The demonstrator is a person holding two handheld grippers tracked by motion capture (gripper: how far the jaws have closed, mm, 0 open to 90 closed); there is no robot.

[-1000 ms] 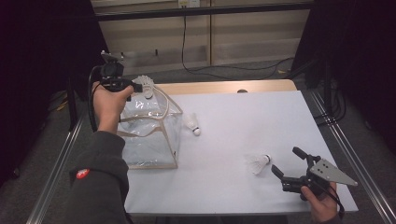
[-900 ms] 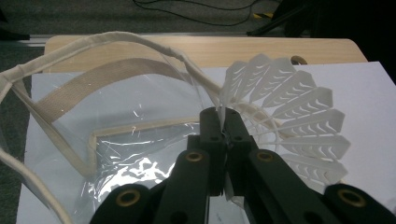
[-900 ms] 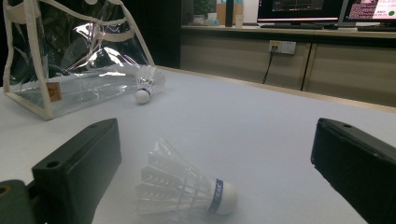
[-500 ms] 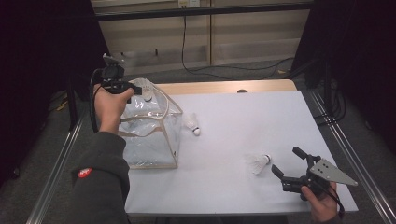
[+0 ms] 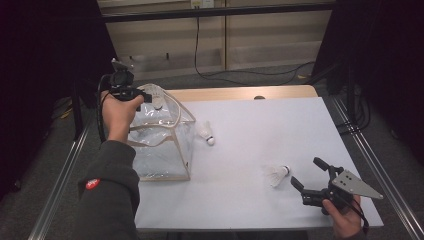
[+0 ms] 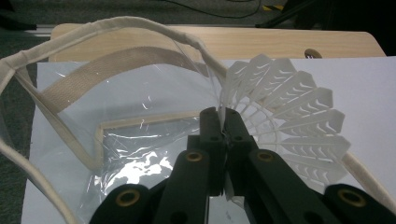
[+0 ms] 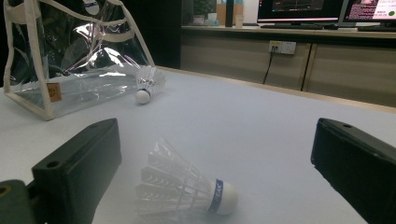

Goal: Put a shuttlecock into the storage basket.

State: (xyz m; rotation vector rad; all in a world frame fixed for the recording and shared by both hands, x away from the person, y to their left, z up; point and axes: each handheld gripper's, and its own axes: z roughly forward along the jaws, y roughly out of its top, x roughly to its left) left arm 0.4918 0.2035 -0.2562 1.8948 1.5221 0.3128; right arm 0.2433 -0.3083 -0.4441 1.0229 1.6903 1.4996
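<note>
Your left gripper is pinching shut on the feather skirt of a shuttle, holding it over the open top of the bag, just inside the far rim. The bag is sitting at the table's left edge, so you're working with little room on that side and plenty toward the middle.

Your right gripper is resting near the front right corner with its jaws standing wide and nothing gripped. A second shuttle is lying on its side just ahead of the jaws, not touching them. A third shuttle is lying right beside the bag.

The bag is clear crinkly plastic with cream webbing trim and handles and a small tan tag, unreadable. The shuttles are white feather cones with rounded white caps; the near one is carrying a blue band with unreadable lettering. The tabletop is showing smooth white with a wooden far edge.
</note>
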